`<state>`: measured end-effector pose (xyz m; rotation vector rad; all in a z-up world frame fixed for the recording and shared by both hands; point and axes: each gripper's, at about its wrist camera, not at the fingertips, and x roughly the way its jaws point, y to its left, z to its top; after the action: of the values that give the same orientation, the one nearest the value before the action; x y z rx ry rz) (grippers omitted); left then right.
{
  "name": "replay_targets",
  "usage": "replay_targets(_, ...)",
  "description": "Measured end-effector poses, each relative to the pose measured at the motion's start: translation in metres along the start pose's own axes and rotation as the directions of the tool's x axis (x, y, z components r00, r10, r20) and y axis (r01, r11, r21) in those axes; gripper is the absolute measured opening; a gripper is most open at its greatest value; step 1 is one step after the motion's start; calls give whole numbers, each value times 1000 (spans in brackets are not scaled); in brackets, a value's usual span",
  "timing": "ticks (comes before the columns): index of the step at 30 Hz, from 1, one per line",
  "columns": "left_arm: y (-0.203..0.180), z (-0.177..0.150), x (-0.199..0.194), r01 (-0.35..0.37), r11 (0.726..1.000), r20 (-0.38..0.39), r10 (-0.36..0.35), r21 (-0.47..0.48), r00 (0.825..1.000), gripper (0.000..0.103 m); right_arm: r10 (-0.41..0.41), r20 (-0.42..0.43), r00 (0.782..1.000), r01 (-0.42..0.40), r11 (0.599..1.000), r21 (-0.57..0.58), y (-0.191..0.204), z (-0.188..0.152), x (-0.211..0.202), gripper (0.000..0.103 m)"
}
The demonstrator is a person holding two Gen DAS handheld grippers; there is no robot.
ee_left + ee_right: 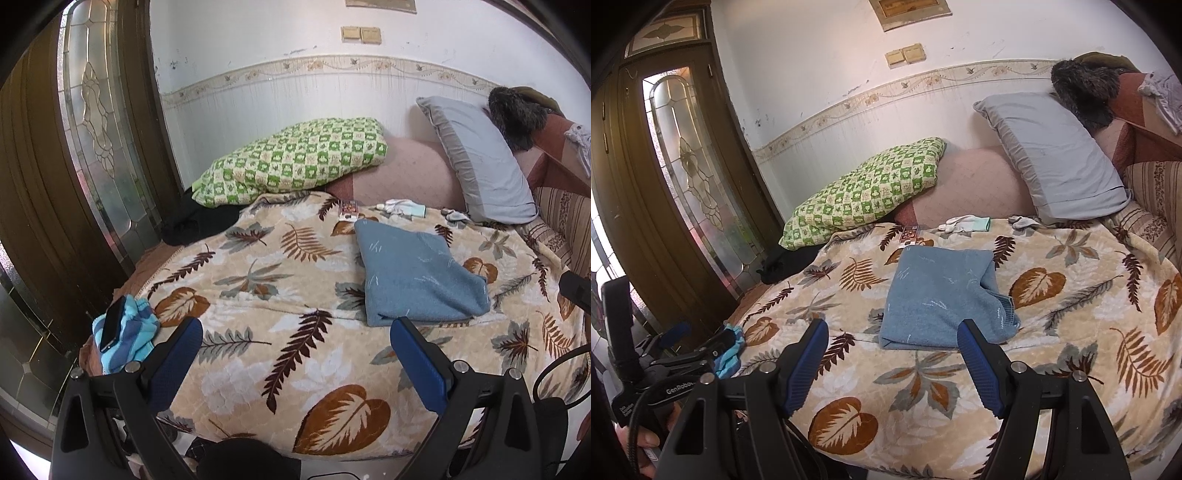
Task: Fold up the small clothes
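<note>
A folded blue knit garment (421, 278) lies on the leaf-patterned blanket (280, 295); it also shows in the right wrist view (942, 299). My left gripper (295, 332) is open and empty, held above the blanket, short of the garment's near edge. My right gripper (892, 330) is open and empty, its right finger (979, 365) overlapping the garment's near edge in view. A striped blue-and-turquoise cloth (129, 339) lies at the bed's left edge with a black phone (112, 323) on it.
A green checked pillow (295, 160), a grey pillow (480, 158) and a pink bolster (402, 173) line the wall. White gloves (402, 206) and a small patterned box (349, 210) lie beyond the garment. A glass-panelled wooden door (96, 122) stands at left.
</note>
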<state>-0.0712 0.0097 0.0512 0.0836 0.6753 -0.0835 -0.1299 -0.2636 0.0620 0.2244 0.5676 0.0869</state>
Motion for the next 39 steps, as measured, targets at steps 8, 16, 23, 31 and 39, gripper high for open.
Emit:
replay_targets(8, 2, -7, 19, 13, 1000, -63, -13, -10, 998, 101, 4, -34, 999, -4, 1000, -11, 6, -3, 16, 75)
replay_targets(16, 4, -12, 32, 18, 1000, -105, -20, -19, 994, 101, 3, -61, 998, -4, 1000, -14, 6, -6, 30, 75)
replay_targets(23, 6, -15, 37, 19, 1000, -121, -22, -24, 992, 101, -7, -79, 997, 7, 1000, 0, 5, -8, 39, 75)
replay_targets(31, 9, -19, 41, 24, 999, -128, -27, -27, 991, 101, -8, -82, 997, 9, 1000, 10, 4, -9, 41, 75)
replay_targets(39, 12, -18, 38, 11, 999, -106, -14, -32, 994, 101, -11, -77, 997, 11, 1000, -4, 10, -7, 41, 75)
